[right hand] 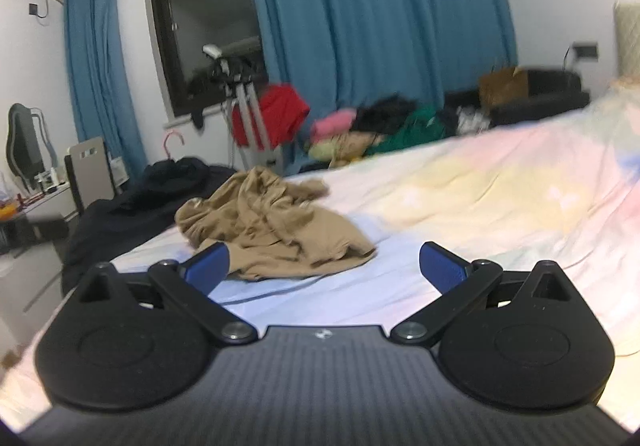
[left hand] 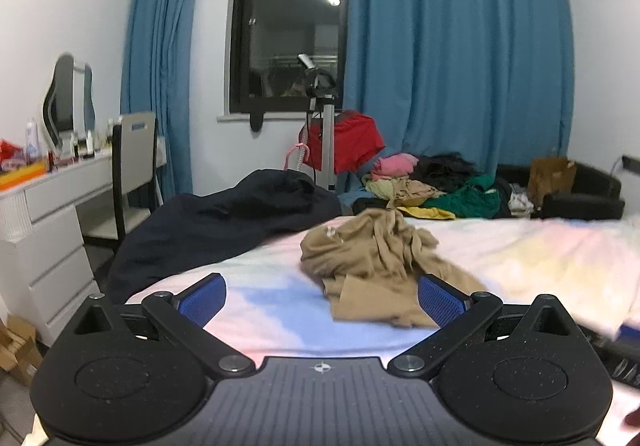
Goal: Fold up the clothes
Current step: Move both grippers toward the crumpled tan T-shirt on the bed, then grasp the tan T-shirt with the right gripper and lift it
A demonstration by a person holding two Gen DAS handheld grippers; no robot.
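Left wrist view: tan garment [left hand: 372, 262] crumpled on bed [left hand: 520, 258], near foot edge, toward dark-blanket side. Left tongs [left hand: 322, 298] spread, empty. Right tongs [right hand: 325, 266] likewise spread. Probably light, limp, thin knit; best pinched at flat hem nearest tongs.

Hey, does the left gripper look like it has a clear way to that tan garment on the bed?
Probably yes. The left gripper has its jaws open, the crumpled tan garment lies just ahead on the bed, and nothing sits between them.
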